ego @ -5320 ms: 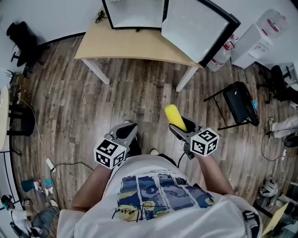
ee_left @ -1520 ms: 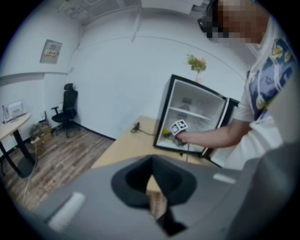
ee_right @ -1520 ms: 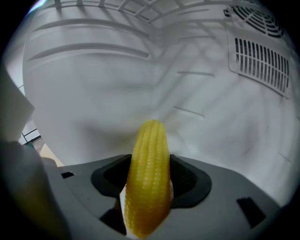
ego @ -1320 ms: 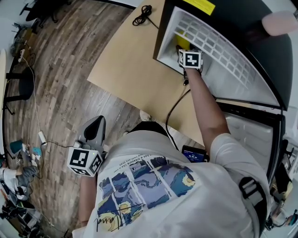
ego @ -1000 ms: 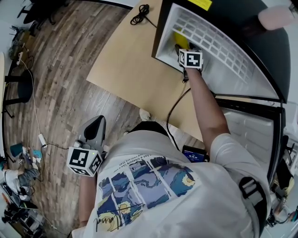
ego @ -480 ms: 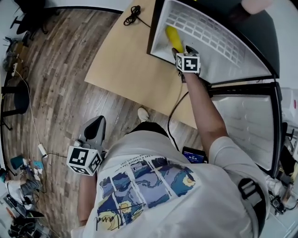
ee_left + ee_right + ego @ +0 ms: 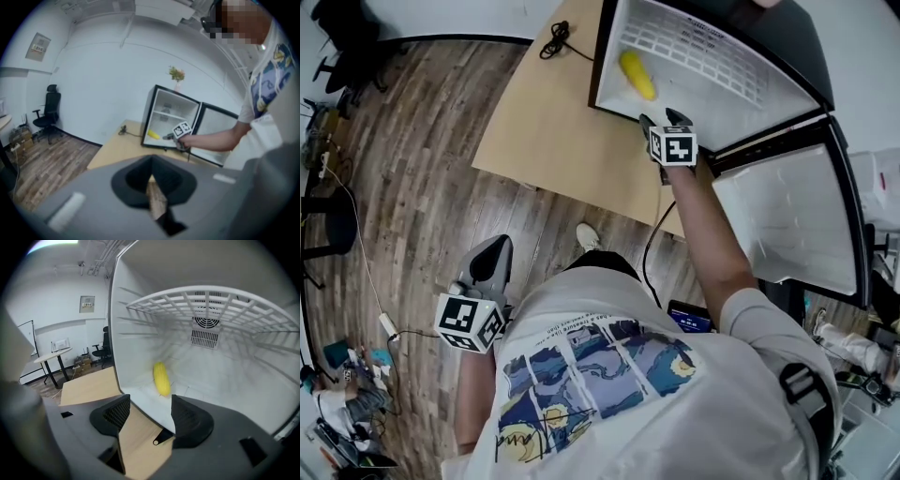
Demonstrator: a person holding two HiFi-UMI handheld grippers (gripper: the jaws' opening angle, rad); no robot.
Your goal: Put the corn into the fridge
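Observation:
The yellow corn [image 7: 637, 75] lies loose on the white floor of the small open fridge [image 7: 724, 105], under its wire shelf. In the right gripper view the corn [image 7: 161, 378] rests near the fridge's left wall [image 7: 140, 329]. My right gripper [image 7: 663, 119] is open and empty, just outside the fridge's front edge, a short way from the corn; its jaws [image 7: 147, 414] frame bare table and fridge floor. My left gripper [image 7: 492, 255] hangs low at my side over the wood floor, shut [image 7: 152, 190] with nothing in it. From there the corn [image 7: 153, 135] shows far off.
The fridge stands on a light wooden table [image 7: 548, 122] with a coiled black cable [image 7: 551, 37] at its back. The fridge door [image 7: 787, 216] is swung open to the right. Black office chairs [image 7: 337, 28] stand far left. A small flower vase [image 7: 176, 77] tops the fridge.
The right gripper let go of the corn and drew back out of the fridge; the corn now lies on the fridge floor. The left gripper stayed at my side.

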